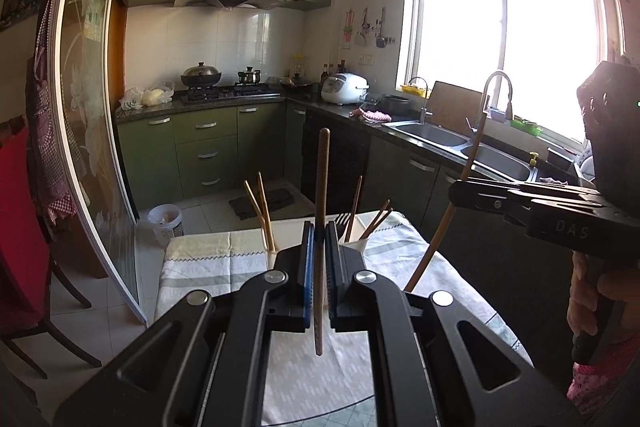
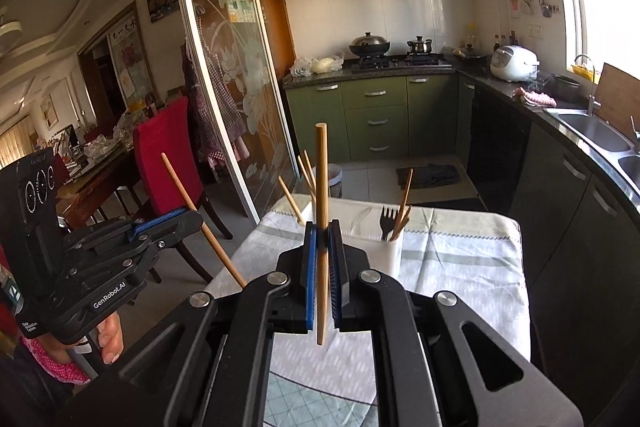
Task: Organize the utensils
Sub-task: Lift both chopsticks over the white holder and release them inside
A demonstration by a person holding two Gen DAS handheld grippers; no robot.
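My left gripper (image 1: 319, 239) is shut on a wooden chopstick (image 1: 321, 187) that stands upright between its blue pads, above the table. My right gripper (image 2: 322, 247) is shut on a second wooden chopstick (image 2: 321, 179), also upright. Each gripper shows in the other's view: the right gripper (image 1: 454, 193) with its slanted chopstick (image 1: 440, 227), the left gripper (image 2: 192, 221) with its chopstick (image 2: 208, 231). Just beyond the grippers stands a white utensil holder (image 2: 390, 255) with several chopsticks (image 2: 404, 199) and a black fork (image 2: 389, 221) in it.
The table carries a white and grey patterned cloth (image 2: 460, 259). A red chair (image 2: 168, 163) stands at its left by a glass sliding door (image 2: 228, 67). Green kitchen cabinets (image 2: 376, 115), a stove and a sink counter (image 2: 592, 131) lie beyond. A bin (image 1: 165, 223) sits on the floor.
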